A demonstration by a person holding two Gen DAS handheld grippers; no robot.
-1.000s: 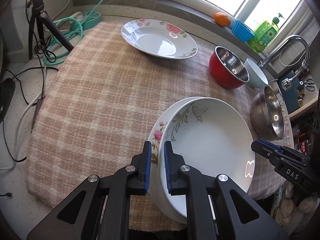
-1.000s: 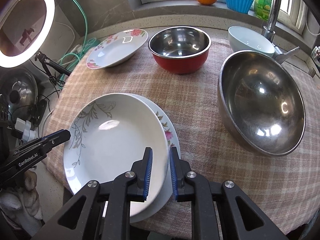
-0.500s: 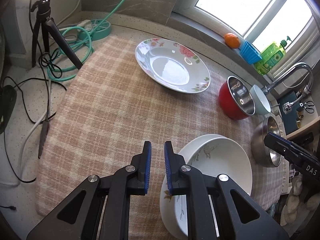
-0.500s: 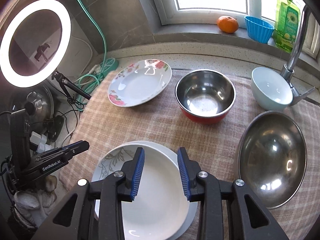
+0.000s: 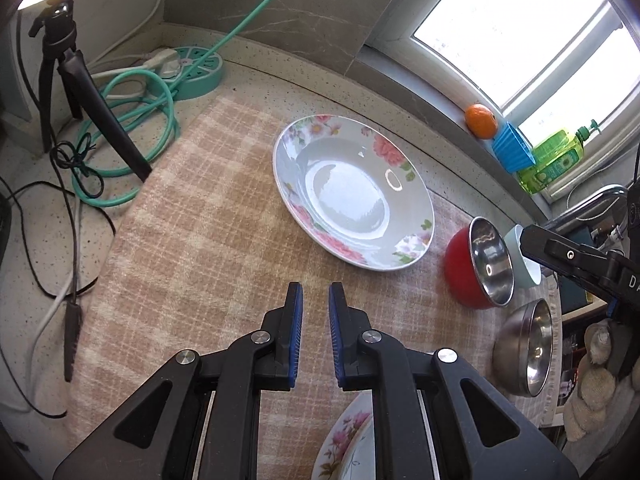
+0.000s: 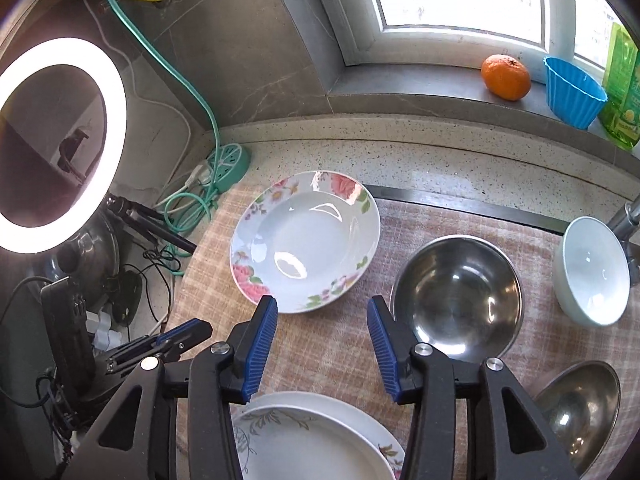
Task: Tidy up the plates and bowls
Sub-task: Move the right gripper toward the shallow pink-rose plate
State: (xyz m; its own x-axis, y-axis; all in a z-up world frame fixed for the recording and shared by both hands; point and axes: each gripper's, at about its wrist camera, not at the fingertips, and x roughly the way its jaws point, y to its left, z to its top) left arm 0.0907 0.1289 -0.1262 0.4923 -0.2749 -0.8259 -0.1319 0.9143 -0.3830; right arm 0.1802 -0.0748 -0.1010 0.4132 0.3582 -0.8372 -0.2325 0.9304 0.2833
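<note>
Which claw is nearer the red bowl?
Right, apparently. The right claw, jaws opening and empty, has one finger just beside the red bowl. The left claw, shut and empty, is farther off across the cloth.

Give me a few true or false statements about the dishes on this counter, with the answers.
1. The flowered plate on the checked cloth is empty. True.
2. The orange lies inside the red bowl. False: it sits on the window sill, and that bowl is empty.
3. A leaf-patterned plate rests on another plate at the near edge. True.
4. The right hand-held gripper grips the flowered plate. False: its jaws are opening with nothing between them.
</note>
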